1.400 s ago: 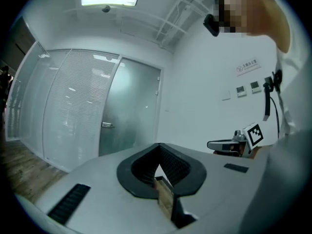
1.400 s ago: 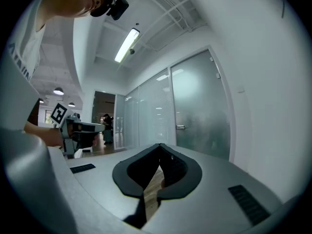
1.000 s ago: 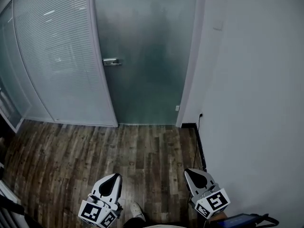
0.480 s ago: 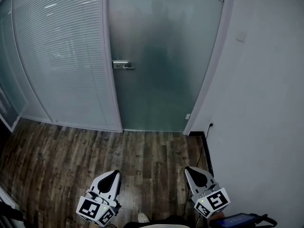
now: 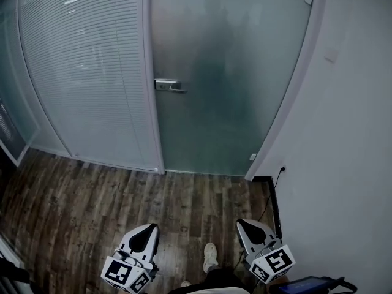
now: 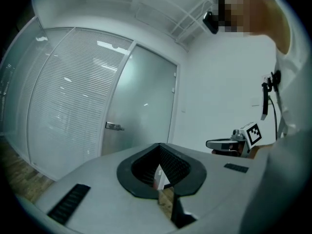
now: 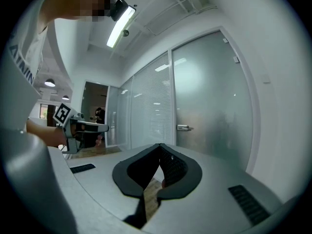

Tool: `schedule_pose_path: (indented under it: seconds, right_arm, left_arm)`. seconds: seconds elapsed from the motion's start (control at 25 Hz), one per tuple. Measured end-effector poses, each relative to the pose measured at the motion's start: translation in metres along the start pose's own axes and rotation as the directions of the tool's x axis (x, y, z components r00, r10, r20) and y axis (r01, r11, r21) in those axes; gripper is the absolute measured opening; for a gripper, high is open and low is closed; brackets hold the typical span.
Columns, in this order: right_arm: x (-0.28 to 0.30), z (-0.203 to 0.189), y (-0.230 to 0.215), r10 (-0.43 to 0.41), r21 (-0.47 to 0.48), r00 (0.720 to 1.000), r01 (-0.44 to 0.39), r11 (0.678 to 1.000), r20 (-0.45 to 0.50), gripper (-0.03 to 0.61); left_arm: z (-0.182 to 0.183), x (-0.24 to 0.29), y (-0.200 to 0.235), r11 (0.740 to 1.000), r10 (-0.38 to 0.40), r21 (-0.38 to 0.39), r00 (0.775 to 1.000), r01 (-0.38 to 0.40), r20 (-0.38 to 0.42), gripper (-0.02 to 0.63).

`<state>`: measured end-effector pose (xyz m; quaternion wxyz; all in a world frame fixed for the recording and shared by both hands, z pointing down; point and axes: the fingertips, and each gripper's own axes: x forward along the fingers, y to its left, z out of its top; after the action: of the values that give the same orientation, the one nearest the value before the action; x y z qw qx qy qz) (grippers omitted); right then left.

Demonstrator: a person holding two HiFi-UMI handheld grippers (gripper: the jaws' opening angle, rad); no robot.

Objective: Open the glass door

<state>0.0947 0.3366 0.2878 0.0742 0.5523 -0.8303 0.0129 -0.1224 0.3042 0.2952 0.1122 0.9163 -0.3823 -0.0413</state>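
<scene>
The frosted glass door [image 5: 233,72] stands closed ahead, its metal lever handle [image 5: 170,86] on its left edge. Both grippers are low in the head view, well short of the door over the wood floor. My left gripper [image 5: 147,229] points at the door with its jaws shut and empty. My right gripper [image 5: 245,225] is likewise shut on nothing. In the left gripper view the handle [image 6: 113,126] lies far beyond the shut left gripper [image 6: 159,147]. In the right gripper view the handle [image 7: 183,127] shows above the shut right gripper [image 7: 160,146].
A glass partition with blinds [image 5: 86,72] adjoins the door on the left. On the right runs a white wall [image 5: 355,133], with a cable [image 5: 274,195] along its base. The person's shoe [image 5: 210,256] is on the plank floor [image 5: 92,195] between the grippers.
The door and handle have drawn nearer and shifted right and lower in the head view. A shoe has stepped forward. Both grippers keep their places in the view, jaws unchanged.
</scene>
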Motion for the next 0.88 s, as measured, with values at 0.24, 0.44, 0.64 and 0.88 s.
schedule_pose_path:
  seconds: [0.24,0.44,0.64,0.88]
  right_arm:
    - [0.06,0.01,-0.049,0.028,0.006,0.999,-0.029,1.0,0.044,0.002]
    - [0.108,0.019,-0.112,0.013,0.045,0.998,-0.016,0.999,0.061,0.002]
    - [0.159,0.027,-0.162,0.089,0.04,0.994,-0.091,0.995,0.059,0.002]
    - [0.203,0.02,-0.199,0.17,0.051,0.985,-0.171,0.984,0.027,0.002]
  left_arm:
    - [0.015,0.056,0.029,0.998,0.055,0.014,0.998,-0.055,0.003,0.0]
    - [0.032,0.118,0.043,0.996,0.081,0.034,0.997,-0.082,0.015,0.0]
    - [0.046,0.184,0.058,0.994,0.108,0.024,0.994,-0.109,0.025,0.0]
    - [0.053,0.246,0.065,0.993,0.117,0.028,0.993,-0.118,0.023,0.0]
